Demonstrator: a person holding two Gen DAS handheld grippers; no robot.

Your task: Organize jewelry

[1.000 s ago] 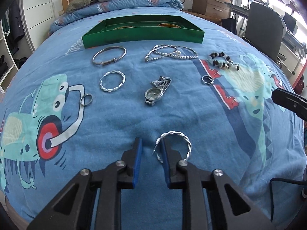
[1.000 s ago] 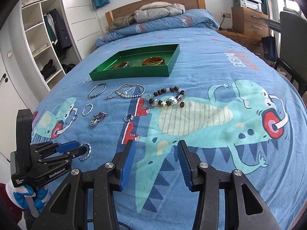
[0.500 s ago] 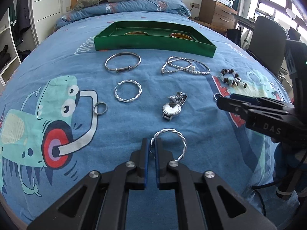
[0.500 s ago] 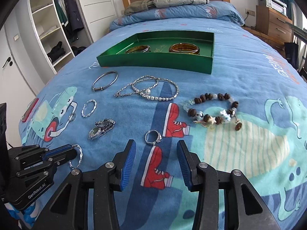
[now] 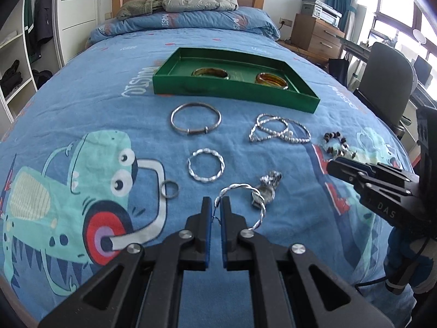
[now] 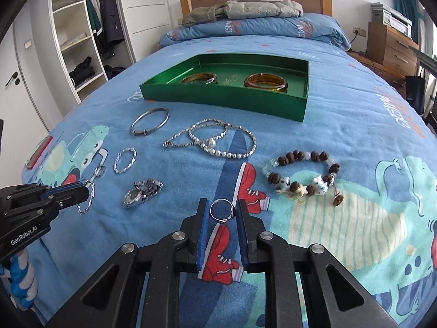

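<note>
My left gripper [image 5: 217,208] is shut on the rim of a twisted silver bangle [image 5: 262,207] and holds it a little above the blue bedspread; the right wrist view shows that left gripper [image 6: 86,191] with the bangle [image 6: 86,207] hanging from it. My right gripper [image 6: 221,211] points down at a small silver ring [image 6: 218,218]. Its jaws are closing with the ring between them, and both pads look to touch it. The left wrist view shows that right gripper [image 5: 334,164] from the side. Farther up the bed, a green tray [image 5: 235,90] holds two amber bangles [image 5: 270,79].
On the bedspread lie a plain silver bangle [image 5: 195,132], a second twisted bangle [image 5: 203,179], a small ring [image 5: 161,190], a watch [image 5: 266,188], bead necklaces [image 5: 278,132] and a brown bead bracelet [image 6: 300,175]. A chair [image 5: 387,82] and drawers stand right of the bed.
The left gripper shut on the twisted bangle and lifted it off the bedspread. The right gripper moved in over the silver ring and its jaws narrowed around it.
</note>
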